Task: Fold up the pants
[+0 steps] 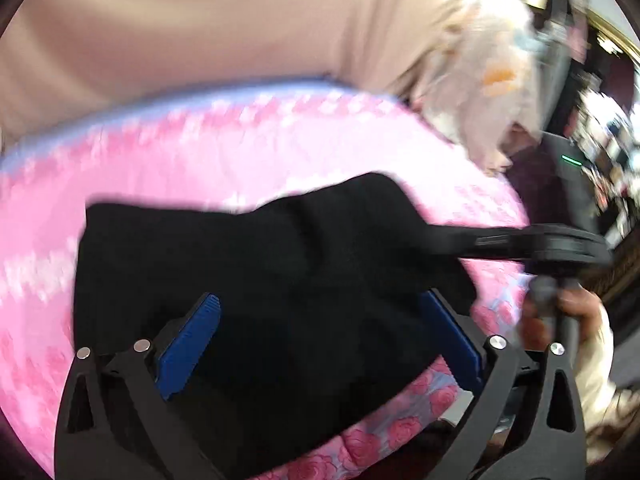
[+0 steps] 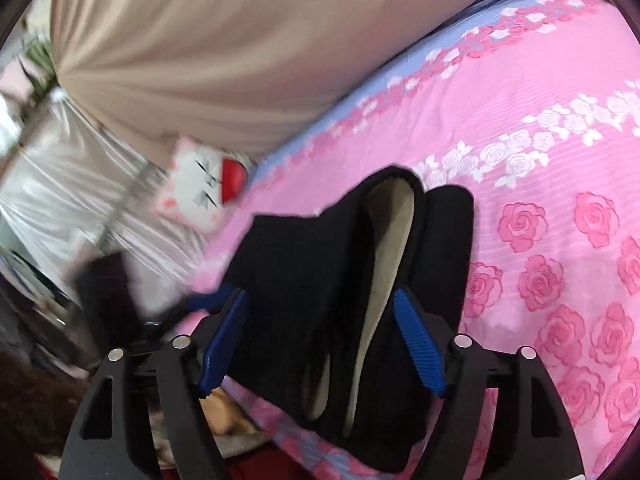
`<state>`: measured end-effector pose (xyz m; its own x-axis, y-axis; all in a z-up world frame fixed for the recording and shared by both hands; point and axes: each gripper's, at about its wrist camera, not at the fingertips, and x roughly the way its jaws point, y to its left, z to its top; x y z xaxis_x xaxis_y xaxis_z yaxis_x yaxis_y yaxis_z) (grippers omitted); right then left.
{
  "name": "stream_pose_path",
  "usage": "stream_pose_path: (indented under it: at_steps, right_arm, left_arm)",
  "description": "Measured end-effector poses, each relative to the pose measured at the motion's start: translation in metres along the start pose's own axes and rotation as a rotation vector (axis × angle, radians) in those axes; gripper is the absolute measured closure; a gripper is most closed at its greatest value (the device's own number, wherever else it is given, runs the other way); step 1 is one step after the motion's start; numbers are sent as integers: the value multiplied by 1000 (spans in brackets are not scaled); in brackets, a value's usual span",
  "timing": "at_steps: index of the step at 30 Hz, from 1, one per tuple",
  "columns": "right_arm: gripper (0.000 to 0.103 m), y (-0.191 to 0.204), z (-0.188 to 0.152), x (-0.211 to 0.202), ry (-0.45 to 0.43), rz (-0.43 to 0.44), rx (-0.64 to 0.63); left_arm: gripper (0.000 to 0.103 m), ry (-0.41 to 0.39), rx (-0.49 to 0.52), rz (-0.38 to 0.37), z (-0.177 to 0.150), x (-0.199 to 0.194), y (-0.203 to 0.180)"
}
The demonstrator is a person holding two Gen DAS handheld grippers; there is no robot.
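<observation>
My left gripper (image 1: 320, 344) has its jaws apart, the folded black pants (image 1: 256, 280) lying between the blue pads (image 1: 192, 344) without being pinched. My right gripper (image 2: 320, 340) is likewise spread, its jaws straddling the pants (image 2: 348, 280), whose pale lining (image 2: 384, 264) shows in the open waist. The pants lie on the bed, on the pink rose bedspread (image 2: 560, 160), close to its near edge. No container shows in either view. Beyond the pants the bedspread runs bare to a beige curtain (image 1: 180, 40). A white plush (image 2: 200, 188) sits at the bed's far corner. From the left wrist view, my right gripper (image 1: 460, 240) reaches the pants' far side.
</observation>
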<state>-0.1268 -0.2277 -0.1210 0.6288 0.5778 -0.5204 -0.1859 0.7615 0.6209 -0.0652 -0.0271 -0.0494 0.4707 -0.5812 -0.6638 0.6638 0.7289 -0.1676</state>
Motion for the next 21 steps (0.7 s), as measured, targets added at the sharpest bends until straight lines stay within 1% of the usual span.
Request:
stream_pose_path:
  at_steps: [1,2,3,5,7,8,9,10,11,13,14,15,16,17,18,19,20,21]
  right_arm:
    - [49,4,1,5,16,-10,-18]
    - [90,9,6,12,59,55,-5]
    - [92,16,9,14,63,76,-17]
    - [92,47,20,13,71,62,-119]
    - [92,81,40,13,86,136,-177]
    - [92,93,46,13,92,151,-205]
    - [92,113,56,17,110,177,-243]
    - [92,126,61,20,131,199,-264]
    - [92,146,68,27,165,229,-293]
    - [92,174,76,38,219,287,-328]
    - [94,190,82,43,253,331,-356]
    - [90,198,85,43,260,333,-373]
    - [88,207,89,42,252,311,-406]
    - [88,210,94,39,228,276,-434]
    - [84,208,97,35,210,255,-430]
    - [78,199,101,29,192,231,-412]
    - [58,189,104,23,165,204,-390]
    - [45,172,106,12,121,167,-366]
  left_arm:
    - [5,-13,63,1,-1,-4,-12]
    - [5,-17,95,12,-3,-5,-18]
    - [5,-20,129,29,-5,-5,-25]
    - [5,-30,196,45,-10,-4,-38]
    - [5,-35,236,52,-14,-2,-46]
    - [5,-35,250,64,-16,-1,-50]
    - [5,-49,260,79,-15,0,-54]
    - [5,-68,261,102,-17,-3,-55]
    - [5,-110,261,157,-15,-7,-58]
    - [5,-155,263,215,-8,-11,-55]
    - [13,-164,247,231,-4,-13,-48]
    - [25,-167,218,235,0,-15,-39]
    - [53,-160,170,239,6,-18,-24]
    - [64,-128,114,213,11,-18,-7]
    - [66,-93,65,171,15,-16,6]
    - [68,-53,1,130,16,-13,23]
    - [68,-48,-17,133,15,-11,31]
    - [69,-54,-4,157,13,-10,32]
